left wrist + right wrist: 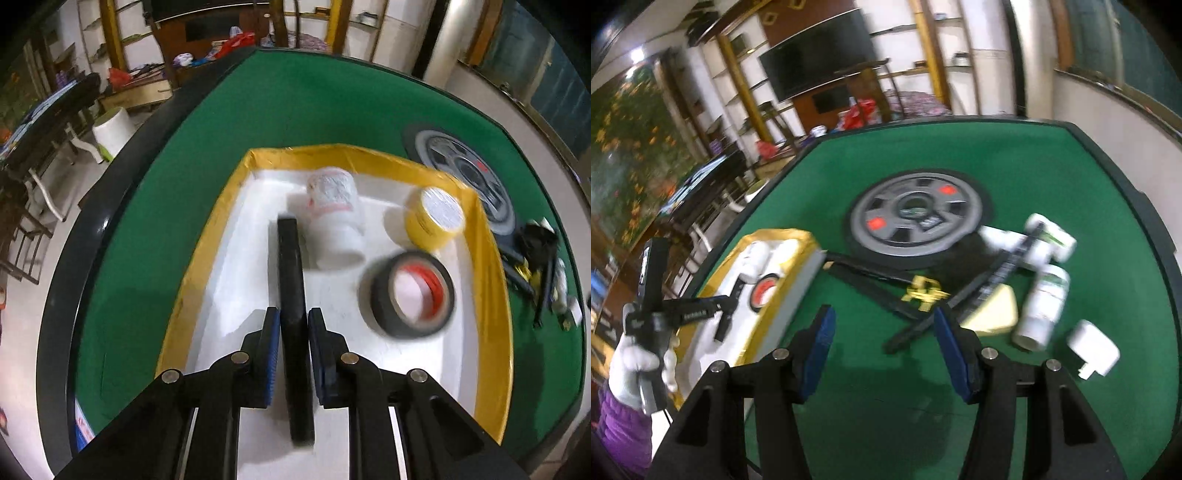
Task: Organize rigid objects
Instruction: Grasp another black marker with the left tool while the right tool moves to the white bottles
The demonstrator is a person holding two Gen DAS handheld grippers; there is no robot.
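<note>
The left gripper is clamped on a flat black bar, edge up, over the white floor of the yellow-rimmed tray. This looks like the placing step; next it must lower and release left of the black tape roll. The right gripper is half open and empty above the green table, near the white bottles.

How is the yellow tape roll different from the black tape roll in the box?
The yellow tape roll is yellow, while the black tape roll is black with a red inner ring. The yellow one sits by the box's far corner; the black one lies nearer the camera. Both rest inside the box.
</note>
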